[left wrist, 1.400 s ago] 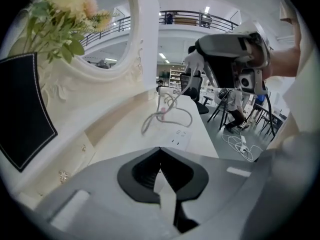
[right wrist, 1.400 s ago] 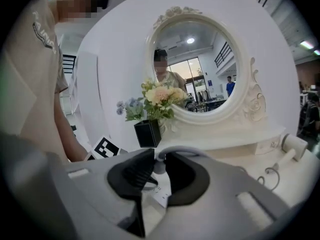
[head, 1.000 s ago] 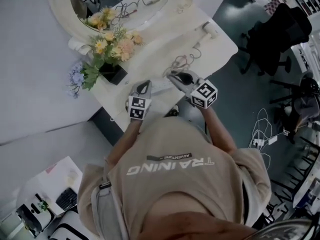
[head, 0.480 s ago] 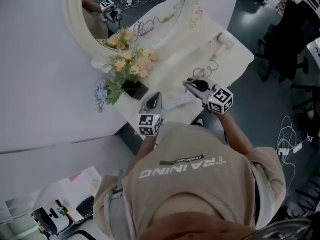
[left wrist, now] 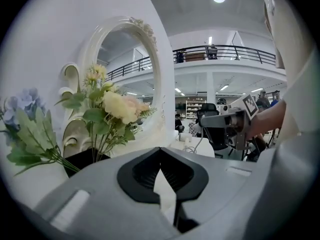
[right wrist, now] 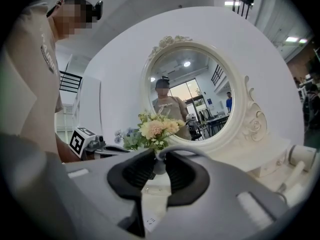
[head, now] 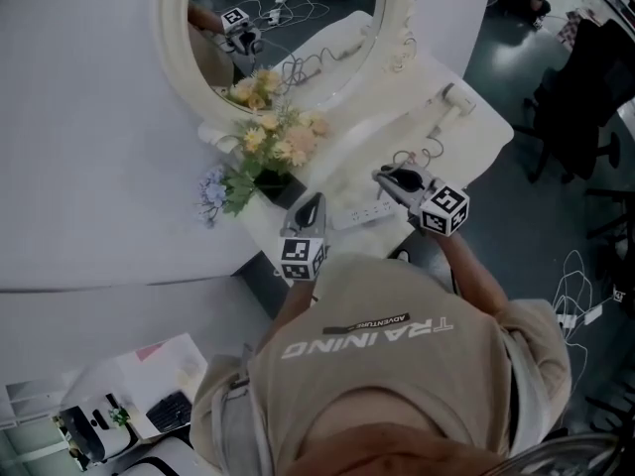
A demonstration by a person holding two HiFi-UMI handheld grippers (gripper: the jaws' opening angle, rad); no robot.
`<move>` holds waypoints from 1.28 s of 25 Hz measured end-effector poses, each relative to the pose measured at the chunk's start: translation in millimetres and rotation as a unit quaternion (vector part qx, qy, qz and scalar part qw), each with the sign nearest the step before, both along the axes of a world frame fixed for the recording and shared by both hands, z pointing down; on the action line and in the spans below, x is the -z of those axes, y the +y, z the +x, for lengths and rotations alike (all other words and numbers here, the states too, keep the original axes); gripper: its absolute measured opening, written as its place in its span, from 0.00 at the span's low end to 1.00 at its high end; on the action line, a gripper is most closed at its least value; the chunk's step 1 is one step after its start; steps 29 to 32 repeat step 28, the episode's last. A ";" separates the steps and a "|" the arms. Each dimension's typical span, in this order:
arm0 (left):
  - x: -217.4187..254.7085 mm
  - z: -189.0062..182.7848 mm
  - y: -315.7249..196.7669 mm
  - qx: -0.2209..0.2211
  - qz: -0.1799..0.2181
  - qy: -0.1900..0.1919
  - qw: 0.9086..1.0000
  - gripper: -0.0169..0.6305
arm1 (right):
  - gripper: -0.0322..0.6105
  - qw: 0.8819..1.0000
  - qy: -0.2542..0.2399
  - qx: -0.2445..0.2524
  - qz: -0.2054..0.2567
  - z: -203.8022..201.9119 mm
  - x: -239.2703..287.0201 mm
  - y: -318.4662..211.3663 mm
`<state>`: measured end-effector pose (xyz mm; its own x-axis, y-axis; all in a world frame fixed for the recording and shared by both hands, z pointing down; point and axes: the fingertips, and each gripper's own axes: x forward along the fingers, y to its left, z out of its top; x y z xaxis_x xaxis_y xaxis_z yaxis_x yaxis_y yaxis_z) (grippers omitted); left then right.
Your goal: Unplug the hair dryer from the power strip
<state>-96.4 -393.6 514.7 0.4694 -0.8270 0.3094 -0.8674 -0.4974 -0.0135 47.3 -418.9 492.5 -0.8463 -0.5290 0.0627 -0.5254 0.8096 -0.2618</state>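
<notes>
Right gripper [right wrist: 160, 158] clamped on small white plug [right wrist: 159, 168]; grey cord [right wrist: 192, 151] arches off to the right. In head view it sits right of centre, over right end of power strip [head: 362, 213] on desk [head: 342, 152]. Hair dryer [head: 451, 102] lies upper right on desk, well apart. Left gripper [head: 311, 204] closed, empty, just left of strip, near flowers [head: 273, 147].

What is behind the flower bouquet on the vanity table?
The oval white-framed mirror stands right behind the bouquet. The blooms cover part of the frame's lower edge, so how the mirror rests on the table cannot be seen there.
</notes>
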 end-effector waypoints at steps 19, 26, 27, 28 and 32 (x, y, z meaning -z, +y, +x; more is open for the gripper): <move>-5.7 -1.3 -5.6 0.009 -0.009 0.037 0.999 0.04 | 0.17 1.000 0.021 0.002 0.015 -8.6 -7.1 0.3; -9.7 -1.9 -2.2 0.008 -0.012 0.036 0.999 0.04 | 0.17 1.000 0.016 0.000 0.017 -10.1 -8.9 -4.1; -9.3 -1.4 -2.3 0.008 -0.012 0.036 0.999 0.04 | 0.17 1.000 0.016 -0.001 0.016 -10.1 -9.3 -4.5; -8.7 -0.8 -2.5 0.007 -0.011 0.037 0.999 0.04 | 0.17 1.000 0.015 -0.001 0.016 -10.1 -9.6 -4.9; -8.7 -0.8 -2.5 0.007 -0.011 0.037 0.999 0.04 | 0.17 1.000 0.015 -0.001 0.016 -10.1 -9.6 -4.9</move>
